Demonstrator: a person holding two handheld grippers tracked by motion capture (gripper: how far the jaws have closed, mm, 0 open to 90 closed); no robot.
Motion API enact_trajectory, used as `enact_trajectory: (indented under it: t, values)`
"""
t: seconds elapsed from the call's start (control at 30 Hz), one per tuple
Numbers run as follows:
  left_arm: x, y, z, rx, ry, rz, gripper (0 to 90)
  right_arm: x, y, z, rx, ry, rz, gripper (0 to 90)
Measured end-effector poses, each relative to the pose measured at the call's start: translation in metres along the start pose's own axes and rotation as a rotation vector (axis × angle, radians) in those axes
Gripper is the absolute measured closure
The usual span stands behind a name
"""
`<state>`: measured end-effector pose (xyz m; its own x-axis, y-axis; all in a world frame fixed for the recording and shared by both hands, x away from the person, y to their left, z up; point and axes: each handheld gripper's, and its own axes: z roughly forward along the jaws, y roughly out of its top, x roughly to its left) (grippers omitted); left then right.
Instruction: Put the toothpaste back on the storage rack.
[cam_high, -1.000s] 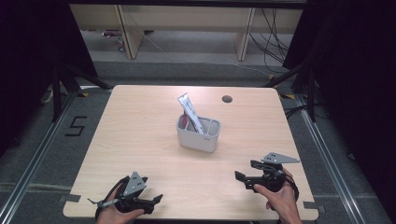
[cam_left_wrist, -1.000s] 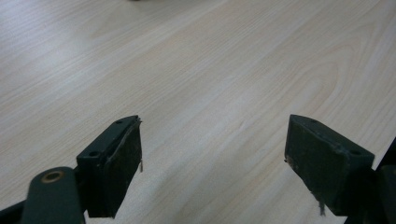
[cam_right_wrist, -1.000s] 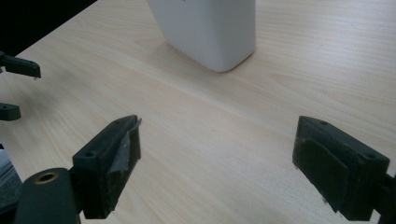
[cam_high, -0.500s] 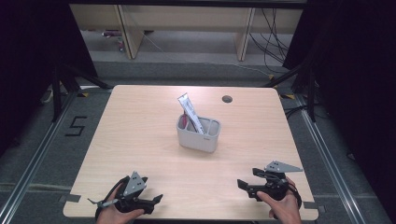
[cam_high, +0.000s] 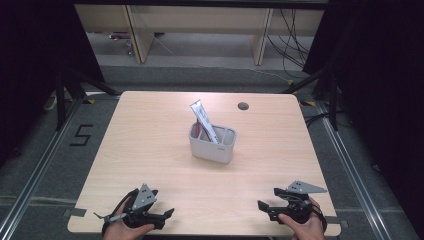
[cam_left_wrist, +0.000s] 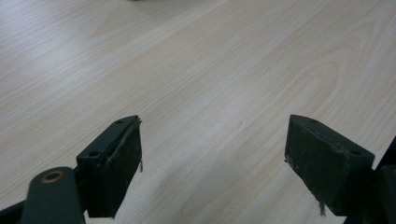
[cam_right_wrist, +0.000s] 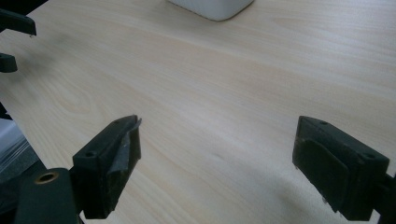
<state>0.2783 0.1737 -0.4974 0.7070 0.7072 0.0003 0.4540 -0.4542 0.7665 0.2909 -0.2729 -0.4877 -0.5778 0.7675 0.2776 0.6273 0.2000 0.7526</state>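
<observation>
A grey bin (cam_high: 212, 146) stands in the middle of the light wooden table (cam_high: 150, 140), with a white and silver tube (cam_high: 204, 119) leaning up out of it beside something pink. My left gripper (cam_high: 168, 214) rests at the front left edge, jaws pointing right. Its own view has the left gripper (cam_left_wrist: 212, 163) open over bare wood. At the front right edge my right gripper (cam_high: 262, 206) points left. It is also open, right gripper (cam_right_wrist: 217, 163) jaws wide apart with nothing between them. The bin's base (cam_right_wrist: 212, 7) shows far ahead of them.
A round cable hole (cam_high: 243, 106) sits near the table's far edge. Wooden shelving (cam_high: 200, 30) and cables stand behind the table. A "5" (cam_high: 81, 135) is marked on the floor to the left. The left gripper's jaw tips (cam_right_wrist: 14, 28) show at the right gripper view's upper left.
My right gripper has drawn back toward the table's front edge and sunk lower. The left gripper, the bin and the tube have stayed put.
</observation>
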Motion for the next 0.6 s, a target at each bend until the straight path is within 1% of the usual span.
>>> enact_trajectory:
  t: [0.03,0.07,0.1,0.13,0.17,0.2,0.23,0.27,0.3,0.33,0.37,0.4,0.43,0.47,0.53,0.6]
  values:
    - [0.000,0.000,0.000,0.000,0.000,0.000,18.4,-0.001,-0.001,-0.001,0.009,-0.007,-0.011,15.9]
    - [0.000,0.000,0.000,0.001,-0.001,0.001,18.4,-0.001,-0.002,-0.003,0.011,-0.002,0.001,15.9]
    - [0.000,0.000,0.000,0.000,0.000,0.000,18.4,0.000,-0.004,-0.003,0.004,-0.001,0.002,15.9]
    - [0.000,0.000,0.000,0.000,-0.001,0.000,18.4,0.001,-0.005,-0.004,0.016,-0.018,0.011,15.9]
    - [0.000,0.000,0.000,-0.001,-0.001,-0.001,18.4,-0.001,-0.006,-0.004,0.009,-0.009,-0.010,15.9]
    - [0.000,0.000,0.000,-0.001,-0.001,-0.002,18.4,-0.002,-0.007,-0.006,0.007,-0.012,-0.025,15.9]
    - [0.000,0.000,0.000,0.000,-0.001,-0.002,18.4,-0.002,-0.008,-0.007,0.007,-0.003,-0.023,15.9]
    - [-0.001,0.000,0.000,0.000,-0.001,-0.003,18.4,-0.001,-0.009,-0.007,0.009,-0.010,-0.002,15.9]
    - [-0.001,0.000,0.000,0.001,-0.002,-0.003,18.4,-0.003,-0.010,-0.007,0.012,-0.003,-0.022,15.9]
    - [-0.001,0.000,0.000,0.001,-0.002,-0.004,18.4,-0.002,-0.011,-0.007,0.020,0.003,0.004,15.9]
    - [-0.001,0.000,0.000,0.000,-0.003,-0.005,18.4,-0.003,-0.011,-0.007,0.032,0.018,-0.007,15.8]
    - [0.000,0.000,0.000,-0.001,-0.003,-0.004,18.4,-0.002,-0.012,-0.008,0.027,0.007,0.008,15.9]
    - [0.000,0.000,0.001,-0.002,-0.003,-0.009,18.4,0.000,-0.012,-0.009,0.021,0.008,0.026,15.8]
    - [0.000,0.000,0.001,0.000,-0.004,-0.008,18.3,-0.002,-0.012,-0.009,0.019,0.008,0.009,15.8]
    - [0.000,0.000,0.001,-0.002,-0.004,-0.008,18.4,-0.004,-0.012,-0.011,0.023,-0.009,-0.007,15.8]
    - [0.000,0.000,0.001,-0.001,-0.005,-0.010,18.4,-0.005,-0.013,-0.010,0.012,0.004,0.001,15.8]
